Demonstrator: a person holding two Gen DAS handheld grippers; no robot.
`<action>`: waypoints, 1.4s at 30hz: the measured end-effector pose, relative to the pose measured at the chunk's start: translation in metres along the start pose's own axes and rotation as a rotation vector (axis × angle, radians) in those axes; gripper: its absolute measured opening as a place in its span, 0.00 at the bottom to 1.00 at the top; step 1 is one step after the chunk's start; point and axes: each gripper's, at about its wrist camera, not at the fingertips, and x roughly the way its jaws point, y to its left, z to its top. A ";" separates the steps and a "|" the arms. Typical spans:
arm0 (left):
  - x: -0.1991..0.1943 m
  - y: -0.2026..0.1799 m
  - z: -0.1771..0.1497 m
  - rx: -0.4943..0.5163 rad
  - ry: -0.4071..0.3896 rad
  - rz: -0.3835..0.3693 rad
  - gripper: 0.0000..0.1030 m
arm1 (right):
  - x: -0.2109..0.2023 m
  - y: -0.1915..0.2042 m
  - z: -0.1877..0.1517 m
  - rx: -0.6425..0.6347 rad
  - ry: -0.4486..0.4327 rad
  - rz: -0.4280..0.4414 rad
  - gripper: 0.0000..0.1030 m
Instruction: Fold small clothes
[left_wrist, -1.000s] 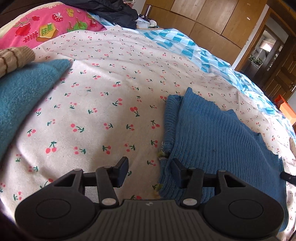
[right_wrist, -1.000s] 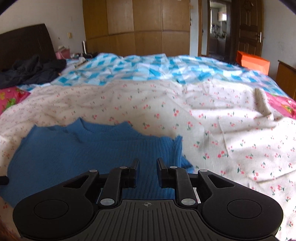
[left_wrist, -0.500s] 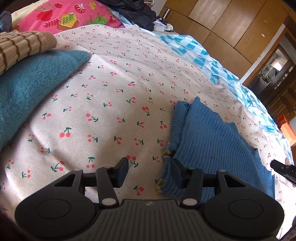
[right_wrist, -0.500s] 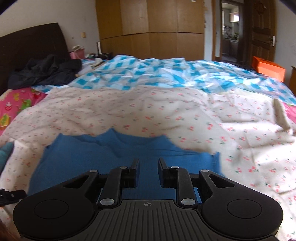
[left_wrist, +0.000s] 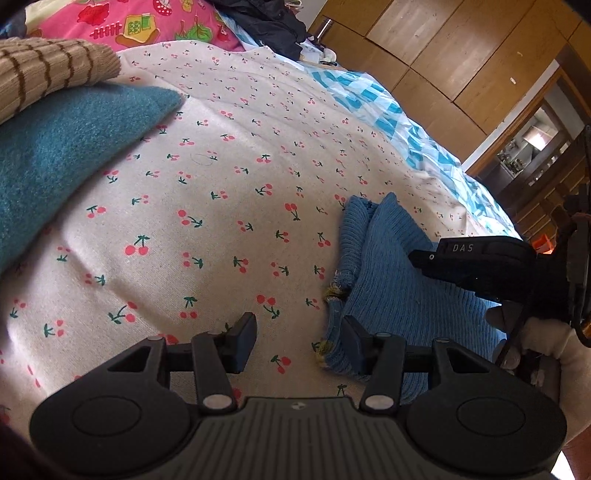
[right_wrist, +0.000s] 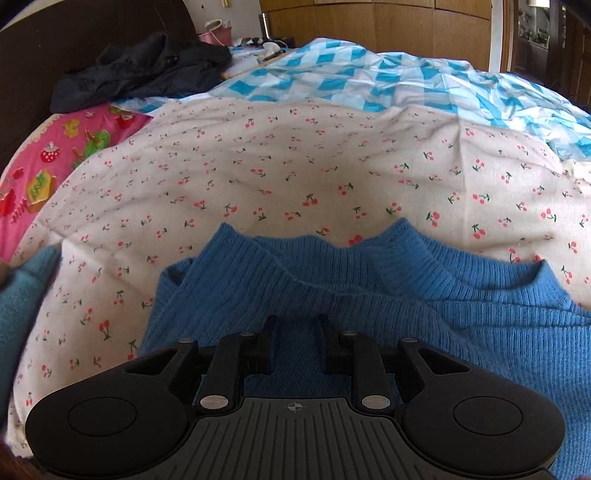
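A blue knit sweater (right_wrist: 406, 295) lies flat on a cherry-print bedsheet (left_wrist: 229, 221). The left gripper (left_wrist: 299, 338) hovers unclenched beside its hem; the right gripper (right_wrist: 295, 341), jaws parted and empty, hovers above it.

Sweater (right_wrist: 406, 295) on bedsheet (right_wrist: 295, 166) (folded pile (left_wrist: 55, 155) to its left)

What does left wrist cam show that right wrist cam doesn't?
Left wrist only: the tan striped knit on top of the teal fleece, the black right claw over the sweater, and a white-gloved hand.
Right wrist only: the sweater's open neckline and the dark headboard.
Both: blue ribbed knit sweater, cherry-print sheet, teal fleece cloth.
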 end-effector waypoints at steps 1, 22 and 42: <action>-0.001 0.001 0.000 -0.010 0.001 -0.008 0.53 | -0.004 0.003 0.003 0.000 -0.010 0.009 0.22; -0.008 0.002 -0.013 -0.011 0.038 -0.135 0.53 | 0.040 0.091 0.028 -0.137 0.203 -0.080 0.56; 0.008 -0.021 -0.026 0.076 -0.009 -0.155 0.70 | 0.002 0.060 0.039 -0.174 0.155 -0.004 0.15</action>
